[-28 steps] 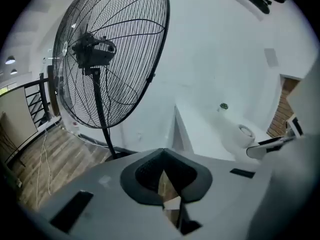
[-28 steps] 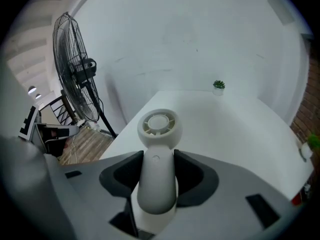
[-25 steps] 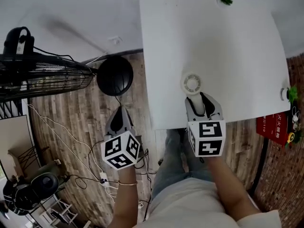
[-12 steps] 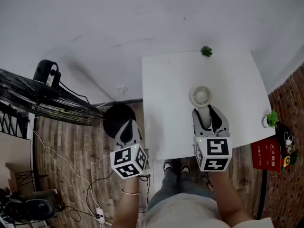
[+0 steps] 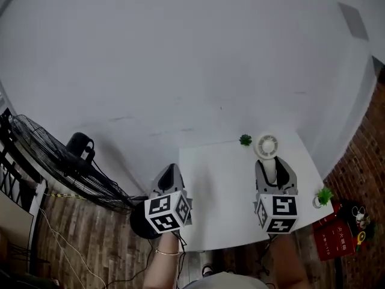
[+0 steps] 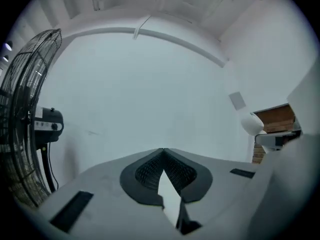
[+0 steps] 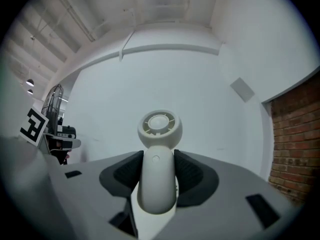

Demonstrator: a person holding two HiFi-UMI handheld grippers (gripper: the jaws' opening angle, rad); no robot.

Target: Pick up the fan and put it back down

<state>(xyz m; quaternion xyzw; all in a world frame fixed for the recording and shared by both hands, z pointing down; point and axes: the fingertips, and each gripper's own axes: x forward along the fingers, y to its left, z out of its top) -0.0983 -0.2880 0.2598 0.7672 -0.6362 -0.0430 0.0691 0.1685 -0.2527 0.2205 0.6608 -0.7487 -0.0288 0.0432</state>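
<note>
The white wall [image 5: 180, 53] now fills most of the head view, which has tipped upward since a second ago. The white rectangular counter [image 5: 219, 221] has shrunk to the lower middle, and far less wooden floor shows. The large black wire-cage floor fan [image 5: 57, 158], left of the counter, is cut off by the frame edge. The left gripper view also catches it [image 6: 17, 109] with its control box, again clipped.

The left gripper [image 5: 170, 168] hangs over the counter's left edge, as before. Its own view shows the fingers [image 6: 145, 171] pressed together at the tips with nothing between them. The right gripper [image 5: 275, 168], over the counter's right part, has its fingers [image 7: 120, 171] clamped on the handle of the small white handheld fan [image 5: 267, 146].

The fan's round head, earlier over the counter's middle, now sits at its far edge beside a small green plant [image 5: 245, 140]. The head view hides the lower handle, so whether the fan touches the counter is unclear there. The right gripper view shows it upright against the wall, a button on its handle.
</note>
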